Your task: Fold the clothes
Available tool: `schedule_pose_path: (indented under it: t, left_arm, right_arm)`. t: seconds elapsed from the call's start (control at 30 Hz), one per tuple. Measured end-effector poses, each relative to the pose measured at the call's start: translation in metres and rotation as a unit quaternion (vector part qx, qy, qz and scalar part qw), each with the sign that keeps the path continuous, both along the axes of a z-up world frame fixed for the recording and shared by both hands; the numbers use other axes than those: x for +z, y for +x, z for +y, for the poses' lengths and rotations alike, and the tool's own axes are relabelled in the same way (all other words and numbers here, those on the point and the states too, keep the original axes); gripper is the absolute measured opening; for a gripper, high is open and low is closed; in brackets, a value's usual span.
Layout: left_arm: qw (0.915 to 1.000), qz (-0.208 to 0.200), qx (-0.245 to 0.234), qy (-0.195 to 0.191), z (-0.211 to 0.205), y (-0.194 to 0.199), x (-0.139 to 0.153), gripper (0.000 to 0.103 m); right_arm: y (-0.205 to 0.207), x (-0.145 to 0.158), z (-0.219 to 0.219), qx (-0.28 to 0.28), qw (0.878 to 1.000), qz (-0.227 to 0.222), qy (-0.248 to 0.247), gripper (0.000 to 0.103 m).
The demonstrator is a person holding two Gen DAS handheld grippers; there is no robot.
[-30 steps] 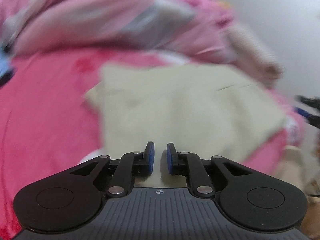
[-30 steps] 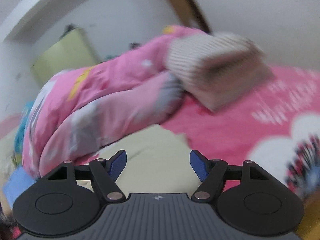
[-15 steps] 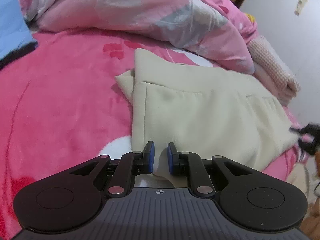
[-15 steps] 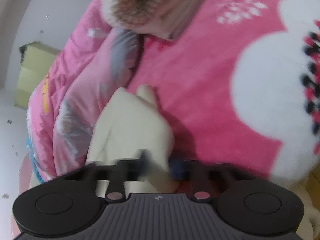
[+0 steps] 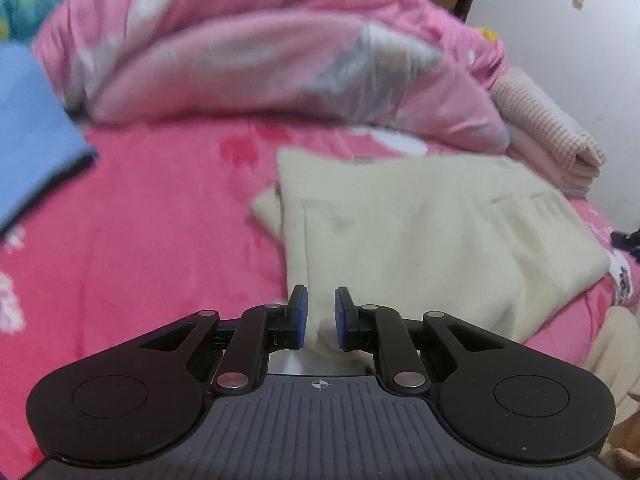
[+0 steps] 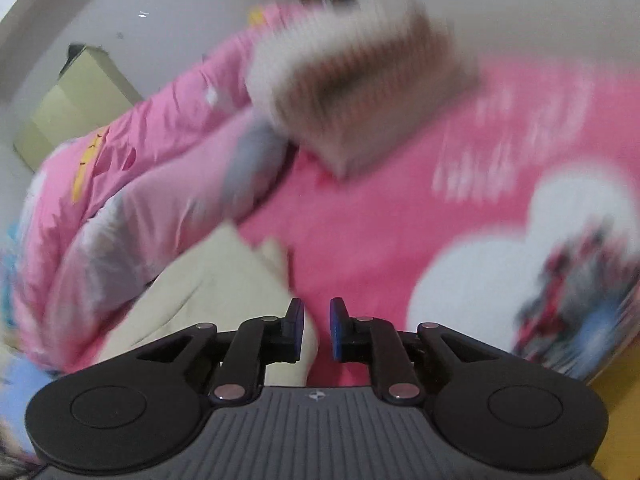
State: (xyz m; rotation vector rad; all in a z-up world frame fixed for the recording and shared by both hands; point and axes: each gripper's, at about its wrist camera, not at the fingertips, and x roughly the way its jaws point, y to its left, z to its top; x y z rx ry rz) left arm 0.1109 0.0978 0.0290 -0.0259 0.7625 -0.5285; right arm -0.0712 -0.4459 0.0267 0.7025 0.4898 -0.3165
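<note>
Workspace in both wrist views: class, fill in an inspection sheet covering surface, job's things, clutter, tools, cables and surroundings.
Surface: pink bedsheet with white cartoon prints.
Job's things: cream garment, partly folded, flat on the sheet.
Clutter: pink quilt bunched behind; folded knit by the wall; blue cloth at the left edge.
Tools: left tool shut on the garment's near edge; right tool narrowed on a garment corner, grip blurred.
Cables: nothing seen.
Surroundings: white wall; pale green cabinet.
</note>
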Motion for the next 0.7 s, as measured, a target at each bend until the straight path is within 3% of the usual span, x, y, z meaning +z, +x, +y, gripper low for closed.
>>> schedule_pose_path:
  t: [0.1,0.2,0.23,0.33,0.37,0.43,0.5,0.53,0.6,0.7]
  left_arm:
    - [0.9984,-0.022,-0.049,-0.017,-0.020,-0.012,0.015,0.013]
    - [0.9928,-0.032,-0.115,-0.002,-0.060,-0.020,0.012,0.014]
    - [0.9915,-0.033,-0.125,0.011,-0.073,-0.022,0.007,0.014]
    - [0.9920,-0.015,-0.122,0.028,-0.082,-0.013,-0.017,0.024]
    - [0.9941,0.004,-0.109,0.007,-0.072,-0.006,-0.024,0.029]
    - [0.9943,0.042,-0.089,-0.042,-0.054,0.005,-0.030,0.030]
    - [0.9897,0.078,-0.076,-0.094,-0.036,0.012,-0.031,0.030]
    - [0.9901,0.072,-0.077,-0.093,-0.033,0.009,-0.027,0.031]
    - [0.9908,0.061,-0.077,-0.093,-0.028,0.005,-0.023,0.034]
    - [0.9916,0.047,-0.070,-0.097,-0.021,-0.001,-0.017,0.034]
  right_arm:
    - [0.000,0.033,0.028,0.025,0.997,-0.030,-0.065,0.015]
    - [0.022,0.037,0.079,0.123,0.988,-0.042,-0.088,0.015]
    - [0.030,0.036,0.094,0.153,0.983,-0.038,-0.097,0.015]
    - [0.054,0.005,0.126,0.195,0.972,0.031,-0.126,0.016]
    - [0.060,-0.014,0.124,0.194,0.971,0.066,-0.121,0.016]
    - [0.058,-0.040,0.114,0.193,0.972,0.083,-0.102,0.013]
    - [0.056,-0.024,0.113,0.183,0.975,0.093,-0.089,0.016]
    - [0.057,-0.010,0.119,0.176,0.974,0.095,-0.109,0.017]
    - [0.057,0.017,0.137,0.189,0.968,0.072,-0.147,0.017]
    - [0.062,0.047,0.168,0.265,0.954,-0.018,-0.139,0.017]
